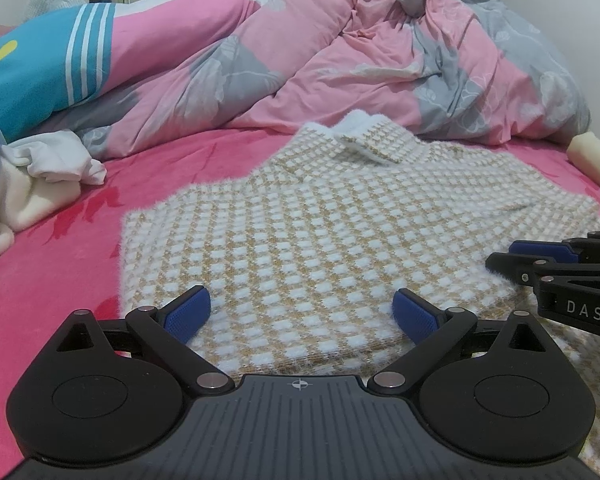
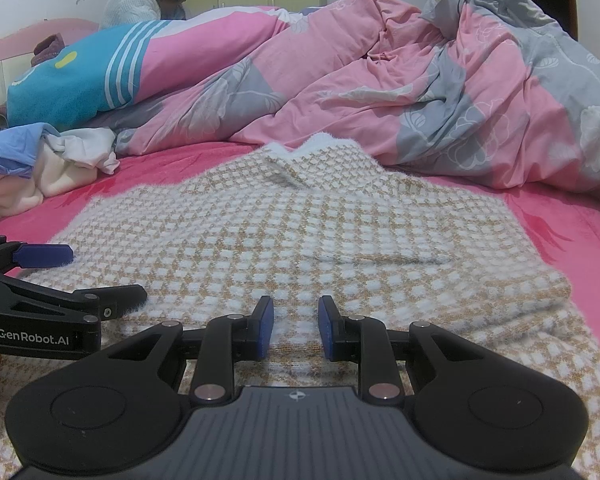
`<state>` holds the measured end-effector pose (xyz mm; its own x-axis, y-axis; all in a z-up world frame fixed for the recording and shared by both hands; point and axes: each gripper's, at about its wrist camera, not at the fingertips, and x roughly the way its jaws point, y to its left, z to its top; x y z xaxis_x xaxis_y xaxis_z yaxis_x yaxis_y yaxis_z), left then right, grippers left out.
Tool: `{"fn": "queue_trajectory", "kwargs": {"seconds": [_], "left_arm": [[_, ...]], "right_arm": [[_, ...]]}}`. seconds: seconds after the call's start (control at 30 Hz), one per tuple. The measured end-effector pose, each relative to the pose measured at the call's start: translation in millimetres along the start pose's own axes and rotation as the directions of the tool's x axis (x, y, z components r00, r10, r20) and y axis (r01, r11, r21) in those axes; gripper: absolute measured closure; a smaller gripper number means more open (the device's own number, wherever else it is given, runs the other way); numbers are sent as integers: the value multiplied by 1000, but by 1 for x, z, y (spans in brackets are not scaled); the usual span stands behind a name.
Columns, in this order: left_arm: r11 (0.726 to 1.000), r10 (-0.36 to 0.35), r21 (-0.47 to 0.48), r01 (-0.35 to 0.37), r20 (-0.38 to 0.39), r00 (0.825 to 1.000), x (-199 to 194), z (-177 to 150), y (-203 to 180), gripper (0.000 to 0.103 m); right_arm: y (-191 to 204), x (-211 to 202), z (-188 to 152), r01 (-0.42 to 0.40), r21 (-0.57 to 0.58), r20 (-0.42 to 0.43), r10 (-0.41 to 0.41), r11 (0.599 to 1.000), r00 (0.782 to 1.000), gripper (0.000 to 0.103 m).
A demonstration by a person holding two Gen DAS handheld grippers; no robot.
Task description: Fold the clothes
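My left gripper (image 1: 302, 312) jaws wide, right gripper (image 2: 296, 330) jaws narrowly apart, both over checked sweater (image 1: 340, 220) lying part-folded on bed (image 1: 60, 248); mid-fold, I judge; next needs hem grip.

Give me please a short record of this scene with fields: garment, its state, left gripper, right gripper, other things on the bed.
garment: checked beige-and-white fuzzy sweater
state: lying flat on the pink bedsheet, collar at the far end, sides already folded inward
left gripper: open wide, fingers over the sweater's near hem, holding nothing
right gripper: open narrowly, fingers over the sweater, holding nothing
other things: pile of unfolded clothes at left, crumpled pink-and-grey duvet behind, blue-and-pink striped pillow
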<state>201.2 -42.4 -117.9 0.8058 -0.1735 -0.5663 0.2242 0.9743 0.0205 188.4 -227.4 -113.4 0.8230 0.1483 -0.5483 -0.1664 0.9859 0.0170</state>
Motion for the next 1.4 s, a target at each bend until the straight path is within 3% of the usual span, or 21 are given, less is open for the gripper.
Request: {"fn": "queue_trajectory", "kwargs": {"seconds": [0.73,1.0,1.07,1.2,1.4], "left_arm": [[1000,5,0,-5,10,1000,-1,-2,2,3],[999,3,-49,-1,47,999,-19,18,2,3],[998,17,-53,-16,28,999,-13,28,-2,3],[998,56,-36,-60,-85,995,12,39,-11,5],[996,79,-37,-85,-127,989,23,31,-16,3]], "right_arm": [[0,0,-1,4,3,4,-4,1000,1000,78],[0,-1,0,3,6,6,-3,1000,1000,77],[-1,-3,1,1,12,7,-1,1000,1000,77],[-13,-13,11,-40,55,3,40,998,999,76],[-38,7,31,20,24,-18,-19,1000,1000,76]]}}
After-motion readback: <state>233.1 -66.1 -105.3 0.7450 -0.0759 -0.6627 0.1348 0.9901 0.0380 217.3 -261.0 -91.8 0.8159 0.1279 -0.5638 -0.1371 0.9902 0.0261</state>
